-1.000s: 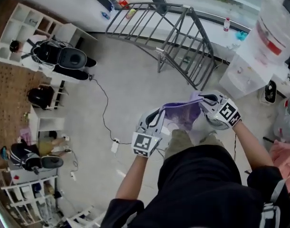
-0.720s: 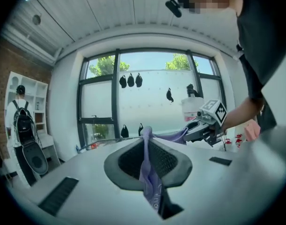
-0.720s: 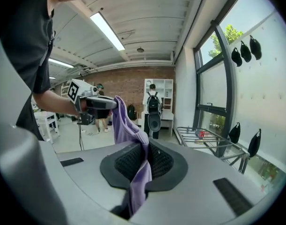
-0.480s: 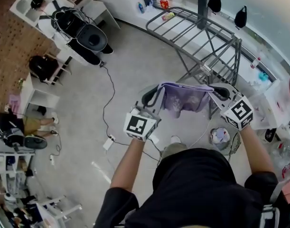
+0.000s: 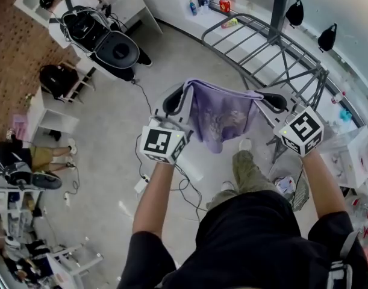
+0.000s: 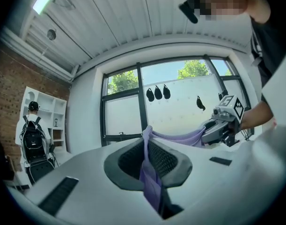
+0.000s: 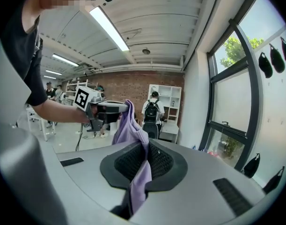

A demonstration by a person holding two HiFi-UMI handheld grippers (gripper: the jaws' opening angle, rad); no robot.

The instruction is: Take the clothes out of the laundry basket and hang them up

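Observation:
A lilac garment (image 5: 220, 114) hangs stretched between my two grippers, high above the floor. My left gripper (image 5: 182, 94) is shut on its left top edge; in the left gripper view the lilac cloth (image 6: 150, 172) runs down between the black pads. My right gripper (image 5: 269, 100) is shut on the right top edge, and the same cloth (image 7: 140, 165) is pinched between its pads. The grey metal drying rack (image 5: 274, 53) stands just beyond the garment, near the window wall. The laundry basket is not clearly in view.
A white shelf unit with a black backpack (image 5: 102, 32) stands at the far left. Cables and a power strip (image 5: 141, 182) trail across the grey floor below me. Dark items (image 5: 295, 11) hang on the window wall. Plastic containers (image 5: 352, 155) sit at the right.
Both grippers have risen and spread apart, lifting the lilac garment and stretching it out. The view has swung toward the drying rack and the window.

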